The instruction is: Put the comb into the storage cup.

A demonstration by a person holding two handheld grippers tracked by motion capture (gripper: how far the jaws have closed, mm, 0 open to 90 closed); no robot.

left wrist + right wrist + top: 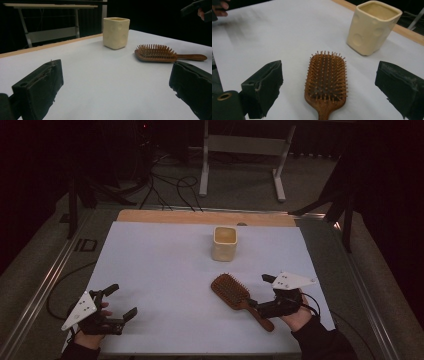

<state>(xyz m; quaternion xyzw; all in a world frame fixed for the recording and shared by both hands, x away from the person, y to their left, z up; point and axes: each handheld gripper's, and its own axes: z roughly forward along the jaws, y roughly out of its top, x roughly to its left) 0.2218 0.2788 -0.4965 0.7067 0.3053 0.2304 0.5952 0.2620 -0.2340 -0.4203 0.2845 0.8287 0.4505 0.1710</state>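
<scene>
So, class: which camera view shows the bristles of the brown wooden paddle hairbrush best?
The right gripper view: the brown wooden paddle hairbrush lies close between the open jaws, bristles up, each pin distinct. The left gripper view shows it side-on, farther off, by the cream square cup. The high view shows it small and dim.

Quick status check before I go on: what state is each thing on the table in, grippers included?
Hairbrush: lying flat on the white table, bristles up, not gripped.
Cream cup: upright, open top, looks empty, apart from the brush.
Right gripper: open, jaws either side of the brush near the handle end, not closed on it.
Left gripper: open, holding nothing, over bare table.
</scene>
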